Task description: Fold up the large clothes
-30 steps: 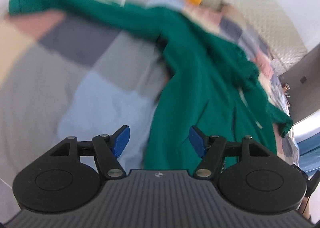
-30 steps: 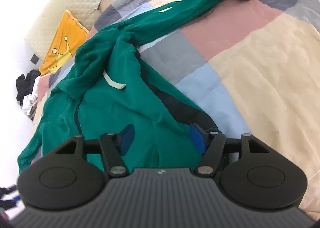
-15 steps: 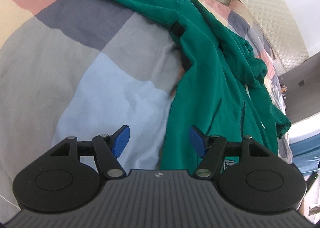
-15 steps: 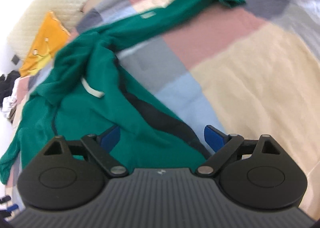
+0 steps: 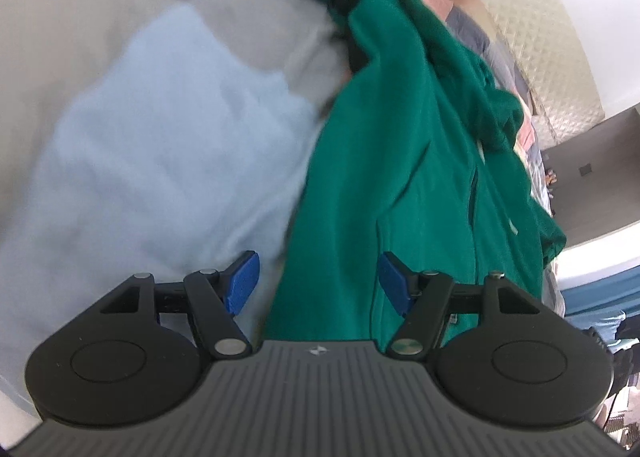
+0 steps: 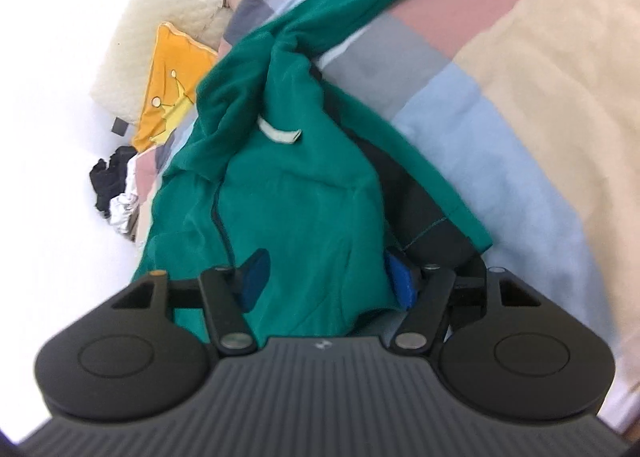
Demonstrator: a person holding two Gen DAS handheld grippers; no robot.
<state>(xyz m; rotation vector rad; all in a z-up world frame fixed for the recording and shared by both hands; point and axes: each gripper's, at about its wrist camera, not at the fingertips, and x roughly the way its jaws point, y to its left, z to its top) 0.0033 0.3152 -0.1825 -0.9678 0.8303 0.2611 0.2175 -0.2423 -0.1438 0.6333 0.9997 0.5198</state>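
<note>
Large green fleece hooded garment (image 6: 304, 193) lies crumpled on pastel patchwork bedcover (image 6: 520, 129), one sleeve stretched away across it. Left gripper (image 5: 318, 281): blue pads spread apart, hem edge between them, no pad contact seen. Right gripper (image 6: 328, 281): jaws closing, green fabric bunched between pads, contact uncertain. Orange cushion (image 6: 172, 77) near quilted cream headboard (image 6: 160, 17).

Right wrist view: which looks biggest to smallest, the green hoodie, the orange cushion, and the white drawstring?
As they look in this view:
1. green hoodie
2. orange cushion, though it lies farther from the camera, so it looks smaller than it is
3. white drawstring
</note>
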